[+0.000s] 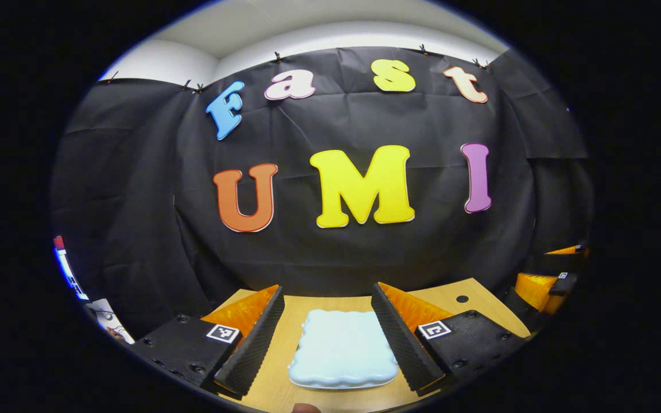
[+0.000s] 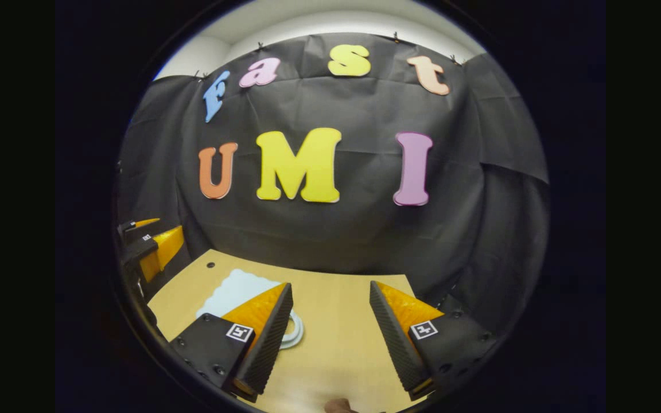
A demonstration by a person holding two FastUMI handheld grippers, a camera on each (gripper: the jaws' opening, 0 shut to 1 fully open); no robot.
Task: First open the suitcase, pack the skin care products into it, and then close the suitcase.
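Booth wall: black cloth, creased, hung in panels by small clips along its top edge; covers the back and wraps round both sides.
Room wall above cloth: plain white, lit from above, meeting a pale ceiling.
Table: light wooden top, smooth, its far edge against the cloth; one small dark round hole near the far left corner in the right gripper view.
Light: even, indoor, brightest on the upper white wall.
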